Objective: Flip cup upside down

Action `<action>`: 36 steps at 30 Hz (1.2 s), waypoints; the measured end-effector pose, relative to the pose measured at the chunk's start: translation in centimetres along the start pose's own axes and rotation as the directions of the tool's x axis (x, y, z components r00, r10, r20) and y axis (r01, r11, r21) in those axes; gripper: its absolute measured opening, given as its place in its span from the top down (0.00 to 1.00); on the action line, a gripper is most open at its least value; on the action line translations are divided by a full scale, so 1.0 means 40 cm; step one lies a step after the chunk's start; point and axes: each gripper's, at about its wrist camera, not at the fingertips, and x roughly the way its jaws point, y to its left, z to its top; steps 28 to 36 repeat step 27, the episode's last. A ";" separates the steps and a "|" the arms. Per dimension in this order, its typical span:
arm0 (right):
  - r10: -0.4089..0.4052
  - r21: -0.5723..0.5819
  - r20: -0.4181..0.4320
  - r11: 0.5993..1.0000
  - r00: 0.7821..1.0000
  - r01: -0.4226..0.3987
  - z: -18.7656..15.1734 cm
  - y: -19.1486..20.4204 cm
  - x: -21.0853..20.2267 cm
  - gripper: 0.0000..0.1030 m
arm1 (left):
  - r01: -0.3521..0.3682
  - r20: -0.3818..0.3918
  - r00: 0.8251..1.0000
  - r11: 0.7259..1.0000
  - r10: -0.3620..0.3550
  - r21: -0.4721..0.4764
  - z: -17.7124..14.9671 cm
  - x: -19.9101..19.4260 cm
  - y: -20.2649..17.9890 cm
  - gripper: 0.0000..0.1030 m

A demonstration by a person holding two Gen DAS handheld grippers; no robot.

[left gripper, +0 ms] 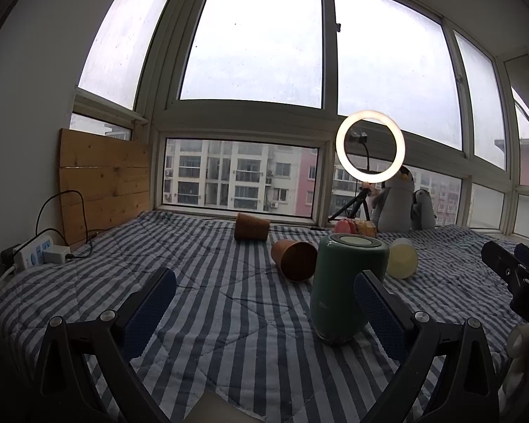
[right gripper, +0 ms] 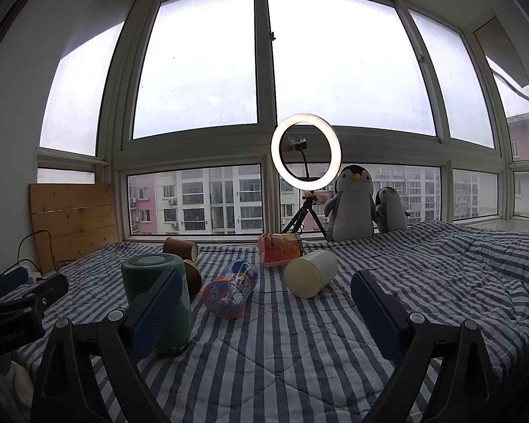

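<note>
Now both jaws gape wide, empty, beside green cup [left gripper: 345,287].

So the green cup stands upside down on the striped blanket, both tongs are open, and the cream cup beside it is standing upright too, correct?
Not quite. The cream cup is lying on its side, as the right wrist view shows. The rest holds: the green cup stands upside down on the striped blanket, and both the left tongs and right tongs are open.
</note>
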 end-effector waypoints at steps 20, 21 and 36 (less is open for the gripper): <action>0.001 -0.003 0.003 1.000 1.000 -0.001 -0.002 0.002 0.002 0.08 | 0.007 0.001 1.000 1.000 -0.007 -0.001 0.003 -0.001 0.009 0.01; 0.001 -0.003 0.002 1.000 1.000 -0.001 -0.002 0.002 0.002 0.08 | 0.006 0.002 1.000 1.000 -0.006 -0.001 0.003 -0.001 0.009 0.01; 0.001 -0.003 0.001 1.000 1.000 -0.001 -0.003 0.001 0.004 0.08 | 0.000 0.007 1.000 1.000 0.000 0.000 0.004 0.001 0.012 0.01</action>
